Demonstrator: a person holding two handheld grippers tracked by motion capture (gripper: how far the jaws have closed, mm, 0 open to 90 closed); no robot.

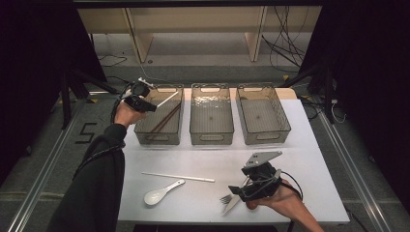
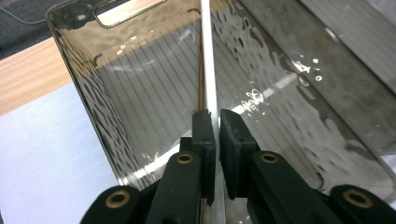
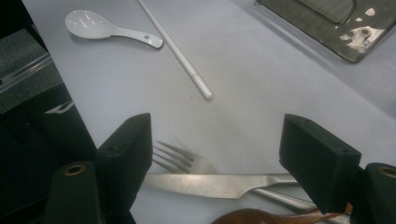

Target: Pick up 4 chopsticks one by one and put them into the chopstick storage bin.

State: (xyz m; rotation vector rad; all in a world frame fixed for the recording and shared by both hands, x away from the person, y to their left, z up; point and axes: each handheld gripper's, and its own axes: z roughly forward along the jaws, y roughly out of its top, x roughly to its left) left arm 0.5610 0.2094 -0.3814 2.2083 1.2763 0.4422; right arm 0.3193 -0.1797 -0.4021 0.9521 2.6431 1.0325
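Left gripper (image 2: 215, 122), jaws clamped on a slim, smooth white chopstick (image 2: 209, 70), over the ribbed, translucent grey bin (image 1: 158, 126) at the table's far-left corner. Right gripper (image 3: 217, 154), wide open, empty, above a steel knife (image 3: 210, 183).

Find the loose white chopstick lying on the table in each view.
High view: white chopstick lies near the front, beside the white ceramic spoon.
Right gripper view: it runs diagonally at upper centre.
Left gripper view: not there.
Shared landmark: the spoon.
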